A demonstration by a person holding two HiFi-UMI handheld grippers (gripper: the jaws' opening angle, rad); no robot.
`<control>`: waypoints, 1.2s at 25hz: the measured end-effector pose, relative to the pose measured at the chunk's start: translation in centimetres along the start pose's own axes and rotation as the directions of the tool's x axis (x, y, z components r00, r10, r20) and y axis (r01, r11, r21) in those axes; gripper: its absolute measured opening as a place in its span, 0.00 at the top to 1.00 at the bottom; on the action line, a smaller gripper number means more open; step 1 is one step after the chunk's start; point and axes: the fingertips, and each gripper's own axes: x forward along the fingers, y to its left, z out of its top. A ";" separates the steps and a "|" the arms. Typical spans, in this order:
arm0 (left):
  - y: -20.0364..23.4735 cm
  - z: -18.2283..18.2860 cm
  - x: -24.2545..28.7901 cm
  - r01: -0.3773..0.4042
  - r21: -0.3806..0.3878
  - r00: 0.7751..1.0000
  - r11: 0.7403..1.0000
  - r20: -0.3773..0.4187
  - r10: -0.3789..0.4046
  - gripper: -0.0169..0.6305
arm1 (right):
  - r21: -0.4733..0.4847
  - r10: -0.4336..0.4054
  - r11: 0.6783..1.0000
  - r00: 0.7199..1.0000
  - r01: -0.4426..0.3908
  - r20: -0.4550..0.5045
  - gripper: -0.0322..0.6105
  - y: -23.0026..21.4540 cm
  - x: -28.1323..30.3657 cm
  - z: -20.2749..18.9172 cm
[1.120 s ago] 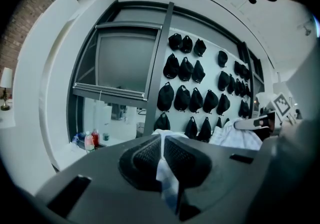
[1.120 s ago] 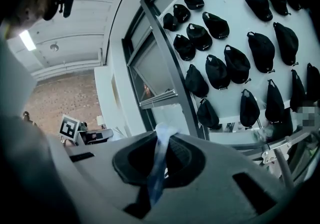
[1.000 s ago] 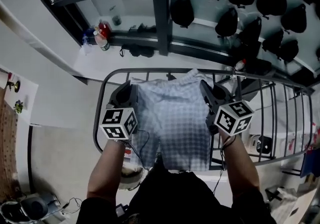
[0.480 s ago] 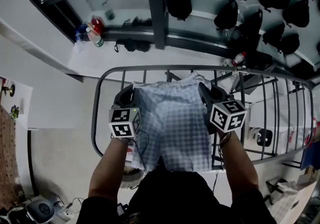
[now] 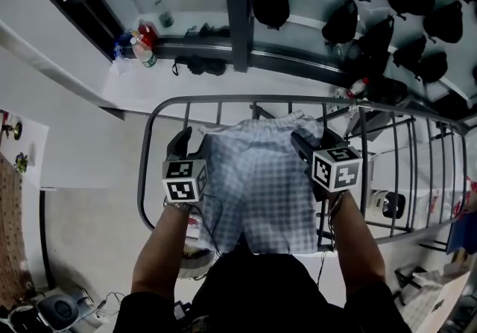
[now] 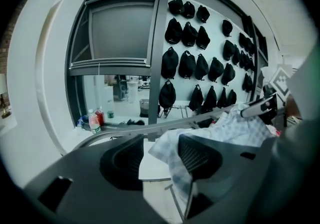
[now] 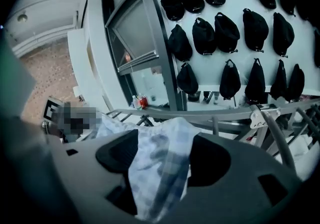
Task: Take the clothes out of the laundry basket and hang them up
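Observation:
Pale checked shorts (image 5: 257, 182) hang over the front rail of a grey metal drying rack (image 5: 223, 103), waistband at the top. My left gripper (image 5: 188, 144) is at the waistband's left corner and my right gripper (image 5: 307, 144) at its right corner. Both sets of jaws have just been opening and now stand apart. In the left gripper view the left gripper (image 6: 160, 158) has the cloth (image 6: 230, 128) lying slack against its right pad, with a gap on the other side. In the right gripper view the fabric (image 7: 165, 138) droops loosely between the right gripper's (image 7: 162, 160) spread pads.
A dark upright post (image 5: 238, 11) rises behind the rack. Plastic bottles (image 5: 141, 45) stand on the window sill at back left. Several black caps (image 5: 350, 18) hang on the wall at back right. More rack bars (image 5: 417, 167) extend to the right, with cables and clutter on the floor below.
Both grippers came down with the shorts onto the rack's rail. Their jaws, shut on the waistband earlier, have spread apart and the cloth now lies slack.

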 end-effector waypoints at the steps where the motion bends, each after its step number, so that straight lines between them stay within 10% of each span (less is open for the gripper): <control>1: 0.1 0.0 -0.2 0.000 0.004 1.000 1.000 0.003 0.000 0.67 | -0.012 -0.010 1.000 1.000 0.010 -0.021 0.47 -0.1 0.0 -0.3; 18: -2.1 1.7 -3.7 0.000 0.021 0.998 1.000 0.071 -0.001 0.63 | -0.049 -0.099 0.994 0.995 0.098 -0.016 0.32 -1.6 -2.8 -0.5; 30: -4.8 3.5 -7.5 -0.033 0.017 0.993 0.999 0.117 0.031 0.63 | -0.060 0.058 0.997 0.991 -0.052 0.117 0.40 1.6 -6.1 1.8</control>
